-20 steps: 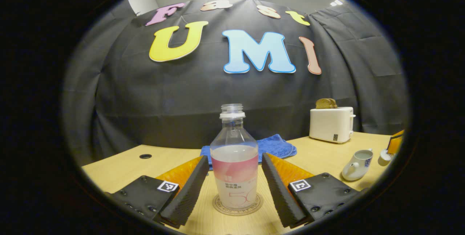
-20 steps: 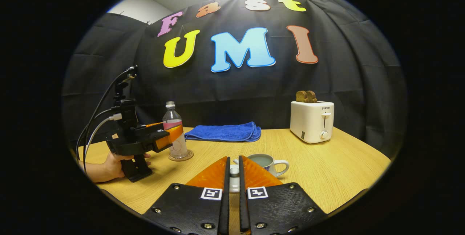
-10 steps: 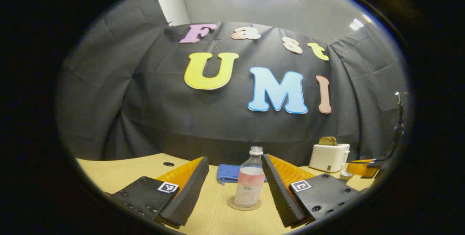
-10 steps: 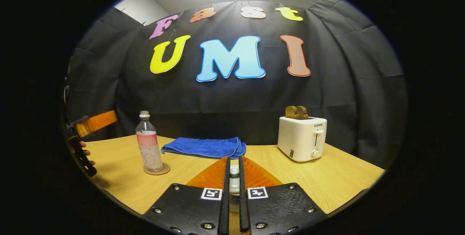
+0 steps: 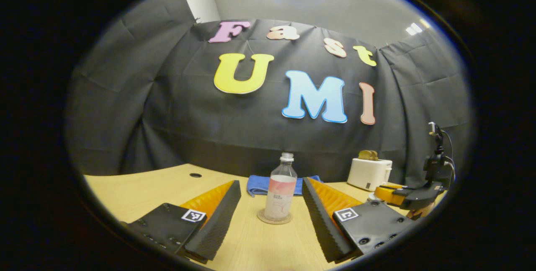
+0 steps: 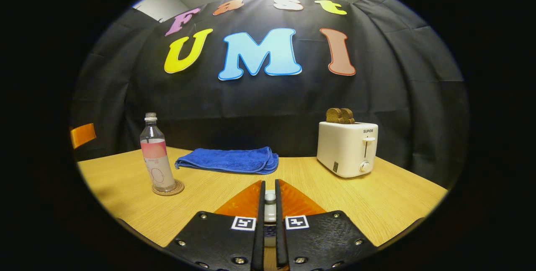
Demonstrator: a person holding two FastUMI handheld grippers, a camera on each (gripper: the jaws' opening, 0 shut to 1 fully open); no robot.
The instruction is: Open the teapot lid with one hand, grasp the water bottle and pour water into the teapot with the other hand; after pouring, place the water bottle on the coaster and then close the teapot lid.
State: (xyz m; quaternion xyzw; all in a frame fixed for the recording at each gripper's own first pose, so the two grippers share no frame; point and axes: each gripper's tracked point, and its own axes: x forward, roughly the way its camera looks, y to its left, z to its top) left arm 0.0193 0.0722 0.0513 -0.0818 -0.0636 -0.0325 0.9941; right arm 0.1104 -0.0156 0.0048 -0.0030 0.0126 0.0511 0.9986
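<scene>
The clear water bottle [image 5: 280,191] with a pink label and no cap stands upright on a round coaster [image 5: 274,219]. My left gripper [image 5: 271,181] is open, drawn back from the bottle, with nothing between its fingers. In the right gripper view the bottle [image 6: 157,162] and coaster [image 6: 168,189] stand at the left of the table. My right gripper [image 6: 270,184] is shut on the white teapot lid [image 6: 270,199], pinched by its knob. The teapot's body is hidden under those fingers. The right gripper [image 5: 402,193] also shows at the far right of the left gripper view.
A folded blue towel [image 6: 228,160] lies at the back of the wooden table [image 6: 377,204]. A white toaster [image 6: 346,148] holding bread slices stands at the back right. A finger of the left gripper [image 6: 82,135] pokes in at the left edge.
My left gripper, open all along, has pulled back from the bottle, which stays on the coaster. The right gripper, still shut on the lid, shifted so the teapot's body passed under its fingers.
</scene>
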